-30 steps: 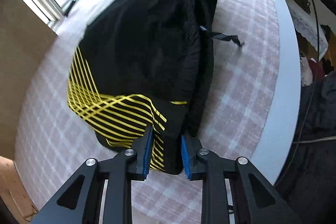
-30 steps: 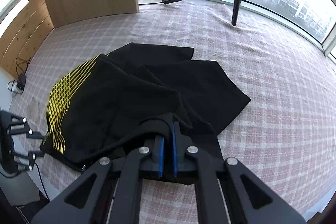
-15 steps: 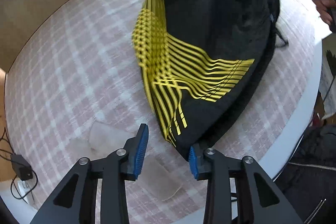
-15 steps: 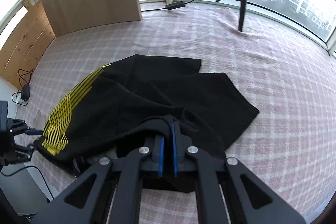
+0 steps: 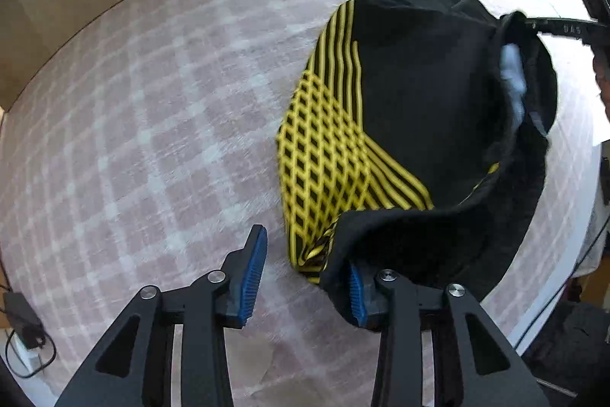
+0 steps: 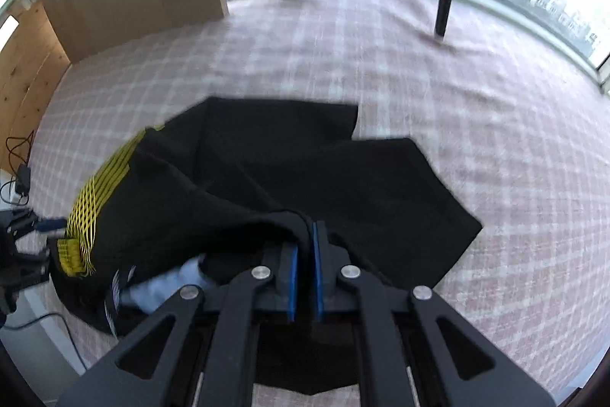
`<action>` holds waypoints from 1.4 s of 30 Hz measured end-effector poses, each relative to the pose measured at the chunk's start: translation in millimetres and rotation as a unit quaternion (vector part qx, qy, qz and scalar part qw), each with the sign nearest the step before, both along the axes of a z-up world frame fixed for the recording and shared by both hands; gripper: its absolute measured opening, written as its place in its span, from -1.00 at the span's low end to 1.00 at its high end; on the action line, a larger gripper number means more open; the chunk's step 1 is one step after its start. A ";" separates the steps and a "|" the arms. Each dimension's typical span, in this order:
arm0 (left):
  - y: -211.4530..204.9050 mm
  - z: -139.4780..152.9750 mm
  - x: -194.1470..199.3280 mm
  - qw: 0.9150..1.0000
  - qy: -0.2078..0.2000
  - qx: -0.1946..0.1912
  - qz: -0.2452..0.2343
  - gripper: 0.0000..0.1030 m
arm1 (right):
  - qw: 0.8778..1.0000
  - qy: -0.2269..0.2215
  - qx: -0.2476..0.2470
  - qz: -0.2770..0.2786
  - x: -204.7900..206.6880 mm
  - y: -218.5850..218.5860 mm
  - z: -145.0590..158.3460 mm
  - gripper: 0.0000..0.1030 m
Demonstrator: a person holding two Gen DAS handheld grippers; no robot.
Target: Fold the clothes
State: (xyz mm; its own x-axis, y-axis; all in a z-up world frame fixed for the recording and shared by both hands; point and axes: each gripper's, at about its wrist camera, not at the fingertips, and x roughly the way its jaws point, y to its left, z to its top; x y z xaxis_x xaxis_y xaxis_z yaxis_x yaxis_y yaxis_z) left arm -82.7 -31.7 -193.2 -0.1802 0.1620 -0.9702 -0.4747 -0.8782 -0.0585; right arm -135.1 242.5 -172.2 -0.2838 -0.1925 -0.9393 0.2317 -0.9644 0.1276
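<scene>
right claw (image 6: 304, 277) pinching black shorts (image 6: 305, 178) — left claw (image 5: 305, 277) wide, holding nothing
one-sided lift — risks bunching across the checked surface (image 5: 152, 121)

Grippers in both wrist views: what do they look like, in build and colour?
Both match. The left gripper and right gripper have matte black angular linkage arms with triangular cut-outs and round silver pivot bolts. Each finger ends in a bright blue ribbed pad. No cables, markings or sleeves show on them.
</scene>
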 end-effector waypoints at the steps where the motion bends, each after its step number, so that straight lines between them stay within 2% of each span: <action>1: 6.1 4.9 3.0 1.000 0.013 -0.007 -0.018 -0.31 | 1.000 -0.002 -0.005 0.002 3.4 2.1 1.5 -0.84; 5: 36.2 18.2 17.2 0.995 0.049 -0.018 -0.090 -0.31 | 1.000 -0.005 -0.026 0.012 25.4 10.5 16.8 -0.69; 8: 56.5 12.9 18.2 0.990 0.045 -0.019 -0.130 -0.34 | 0.999 -0.007 -0.037 0.010 41.5 14.1 27.9 -0.58; 9: 47.9 10.5 14.4 0.989 0.042 -0.021 -0.138 -0.36 | 0.999 -0.009 -0.041 0.006 48.1 14.5 30.2 -0.55; 12: 39.6 8.4 9.4 0.988 0.033 -0.015 -0.151 -0.66 | 0.998 -0.021 -0.056 -0.011 72.2 11.3 34.2 -0.54; 13: 36.5 10.5 8.0 0.988 0.033 -0.006 -0.149 -0.78 | 0.997 -0.024 -0.066 -0.012 80.1 8.1 34.2 -0.54; 15: 29.6 14.7 5.7 0.989 0.032 0.009 -0.142 -0.81 | 0.997 -0.028 -0.070 -0.022 86.3 0.9 30.4 -0.54; 20: 4.6 22.9 1.0 0.992 0.031 0.036 -0.114 -0.85 | 0.990 -0.045 -0.081 -0.104 66.1 -3.4 13.5 -0.54; 23: -4.5 26.3 4.9 0.993 0.030 0.047 -0.104 -0.85 | 0.988 -0.057 -0.050 -0.134 50.0 -4.7 3.4 -0.54; 28: -7.8 37.7 18.7 0.993 0.033 0.066 -0.091 -0.86 | 0.988 -0.076 0.005 -0.137 30.0 -4.2 -13.4 -0.54; 31: -12.3 40.1 19.6 0.993 0.033 0.074 -0.087 -0.86 | 0.987 -0.084 0.007 -0.140 25.4 3.9 -23.1 -0.55; 32: -14.4 41.0 19.2 0.993 0.033 0.077 -0.084 -0.86 | 0.986 -0.086 0.000 -0.139 25.0 6.7 -25.5 -0.62; 33: -15.6 41.5 17.7 0.993 0.031 0.080 -0.079 -0.87 | 0.986 -0.088 -0.007 -0.139 24.5 9.6 -27.8 -0.87; 34: -13.0 41.6 15.1 0.993 0.030 0.085 -0.072 -0.87 | 0.987 -0.086 -0.013 -0.137 26.2 12.9 -27.2 -0.88; 38: -26.5 64.4 12.9 0.992 0.041 0.113 -0.032 -0.88 | 0.991 -0.046 -0.028 -0.123 41.0 30.3 2.8 -0.90; 42: -41.1 121.2 10.6 0.985 0.079 0.155 0.005 -0.89 | 0.991 0.030 -0.049 -0.117 56.0 58.0 77.2 -0.91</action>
